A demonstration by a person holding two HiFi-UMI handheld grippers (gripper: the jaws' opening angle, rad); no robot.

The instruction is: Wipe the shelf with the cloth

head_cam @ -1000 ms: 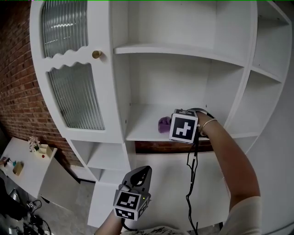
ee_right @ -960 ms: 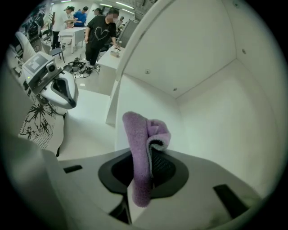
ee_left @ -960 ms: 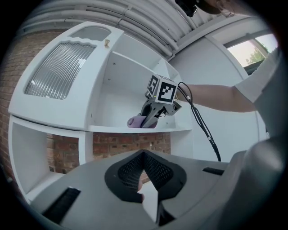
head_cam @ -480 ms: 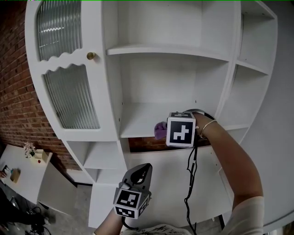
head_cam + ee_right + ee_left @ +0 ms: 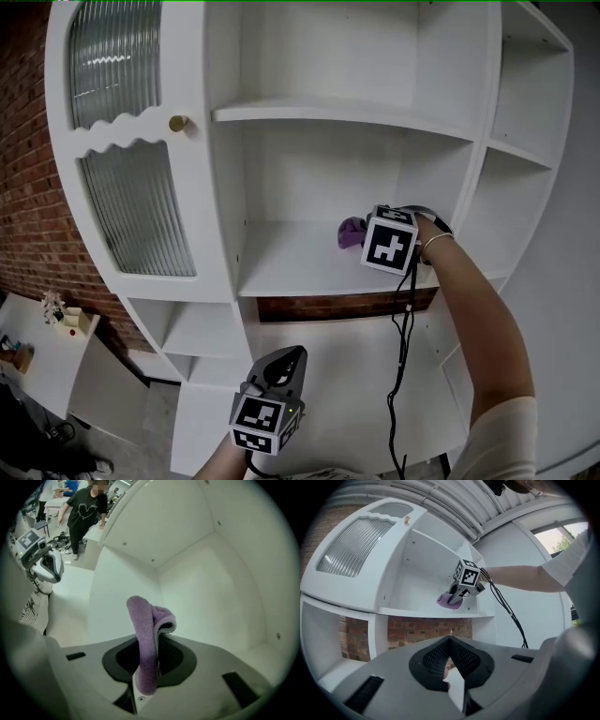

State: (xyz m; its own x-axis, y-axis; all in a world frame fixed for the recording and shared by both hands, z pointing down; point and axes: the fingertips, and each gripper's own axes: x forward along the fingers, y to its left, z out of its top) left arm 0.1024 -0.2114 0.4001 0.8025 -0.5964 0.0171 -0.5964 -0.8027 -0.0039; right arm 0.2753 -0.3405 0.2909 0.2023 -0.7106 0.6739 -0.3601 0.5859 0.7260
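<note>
Item 1. Right tongs (image 5: 149,677): pinching the cloth (image 5: 145,630). I read a purple fold standing up between the jaws, the loose end curling over toward 2 o'clock.

Item 2. Cloth, location: in the head view it sits at 3 o'clock on the middle shelf (image 5: 300,267), close to the back corner where the rear panel meets the right wall. From the left gripper view it appears to rest on the board, though I cannot confirm how firmly it presses.

Item 3. Left tongs (image 5: 451,641): pressed together, nothing between them. I hold them low at 6 o'clock of the head view, well apart from the shelf and pointing up at it.

Item 4. Surroundings: ribbed glass door (image 5: 131,211) at 9 o'clock with a brass knob (image 5: 177,123) at 10 o'clock; brick wall (image 5: 28,216) beyond it; a black cable (image 5: 401,375) hanging from the right tongs toward 6 o'clock.

Item 5. Step in hand, my judgement: the wipe itself, with the cloth near the right end of the board. Most of the board, from centre out to 9 o'clock, lies bare beside it.

Item 6. Next move, my judgement: keep the pinch firm, bear down so the fold lies flat, and draw it toward 9 o'clock along the board. The near wall leaves little room for the marker cube, so I would keep the wrist low.
</note>
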